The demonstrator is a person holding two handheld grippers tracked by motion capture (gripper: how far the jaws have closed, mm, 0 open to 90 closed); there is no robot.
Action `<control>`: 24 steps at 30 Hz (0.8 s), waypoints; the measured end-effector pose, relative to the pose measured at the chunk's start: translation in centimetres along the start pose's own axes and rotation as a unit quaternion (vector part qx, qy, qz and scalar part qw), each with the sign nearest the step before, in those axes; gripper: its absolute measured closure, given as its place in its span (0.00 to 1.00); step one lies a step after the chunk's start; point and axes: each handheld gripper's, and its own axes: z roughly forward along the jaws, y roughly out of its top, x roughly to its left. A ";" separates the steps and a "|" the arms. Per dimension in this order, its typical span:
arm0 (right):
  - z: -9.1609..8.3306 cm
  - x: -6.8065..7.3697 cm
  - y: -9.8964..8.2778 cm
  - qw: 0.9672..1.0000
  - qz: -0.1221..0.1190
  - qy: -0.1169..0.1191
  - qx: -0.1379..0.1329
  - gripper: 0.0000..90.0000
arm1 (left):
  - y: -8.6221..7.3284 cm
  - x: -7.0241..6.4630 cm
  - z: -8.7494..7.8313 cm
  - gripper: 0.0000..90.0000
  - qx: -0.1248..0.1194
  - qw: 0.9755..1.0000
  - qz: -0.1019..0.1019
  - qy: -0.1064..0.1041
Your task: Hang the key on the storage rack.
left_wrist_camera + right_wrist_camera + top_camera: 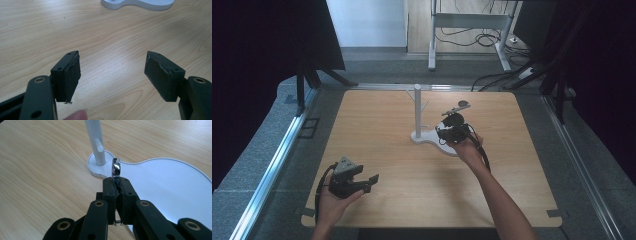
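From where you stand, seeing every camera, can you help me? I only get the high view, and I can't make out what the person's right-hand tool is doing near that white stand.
Observer: The right gripper is shut on a shiny silver metal ring, pinched edge-on between its jaws.
Operator: Is the ring hooked on anything?
Observer: No. It stands just in front of the white upright post, near a short side peg, apart from both.
Operator: And the other tool, at the left?
Observer: The left gripper is open, with bare light wooden table showing between its jaws.
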 end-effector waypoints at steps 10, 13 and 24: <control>0.8 0.2 0.3 1.000 0.001 -0.002 0.002 0.94 | 0.0 0.2 0.0 0.33 0.000 1.000 -0.001 0.002; 0.8 0.3 0.6 1.000 0.001 -0.001 0.001 0.94 | 0.0 0.1 0.0 0.33 0.000 1.000 -0.001 0.002; 1.3 1.2 1.2 1.000 -0.007 -0.008 0.001 0.94 | 0.0 0.2 -0.1 0.33 0.000 1.000 -0.001 0.002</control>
